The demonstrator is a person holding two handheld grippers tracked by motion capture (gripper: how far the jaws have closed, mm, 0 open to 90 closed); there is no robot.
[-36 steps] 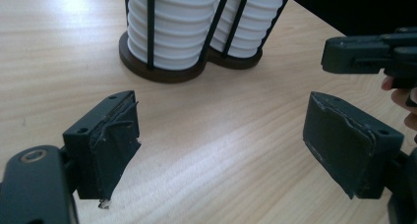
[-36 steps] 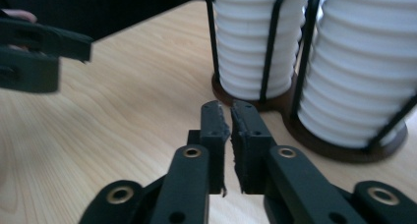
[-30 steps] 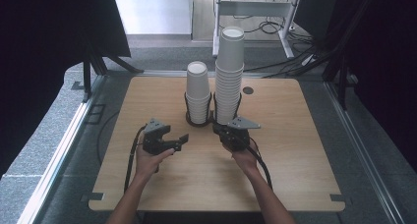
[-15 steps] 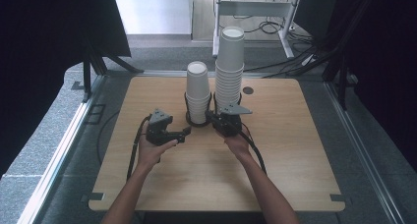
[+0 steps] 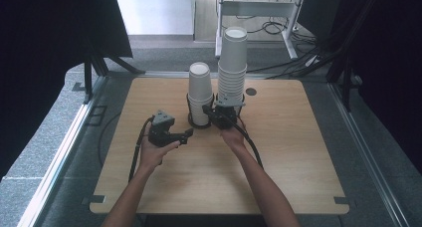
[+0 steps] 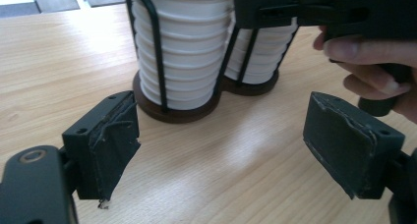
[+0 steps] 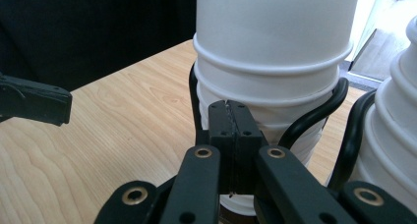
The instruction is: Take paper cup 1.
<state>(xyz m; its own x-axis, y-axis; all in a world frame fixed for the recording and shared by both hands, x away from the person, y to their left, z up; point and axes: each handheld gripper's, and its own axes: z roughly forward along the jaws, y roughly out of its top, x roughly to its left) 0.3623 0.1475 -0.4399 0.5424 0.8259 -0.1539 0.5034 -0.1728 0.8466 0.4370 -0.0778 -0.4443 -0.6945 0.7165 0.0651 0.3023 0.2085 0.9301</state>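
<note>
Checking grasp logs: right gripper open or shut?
Shut. In its own view the right gripper has its jaws pressed together, no gap, in front of the shorter cup stack.

high view: overhead, forward-down | gripper views: close, low, facing cup stacks [image 6: 179, 47] | shared: wire holder [image 7: 314, 117]

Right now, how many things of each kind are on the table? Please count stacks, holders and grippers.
White paper cup stacks: 2, the short stack and the tall stack
Black wire cup holder: 1
Grippers: 2, the left gripper and the right gripper
Total: 5
</note>
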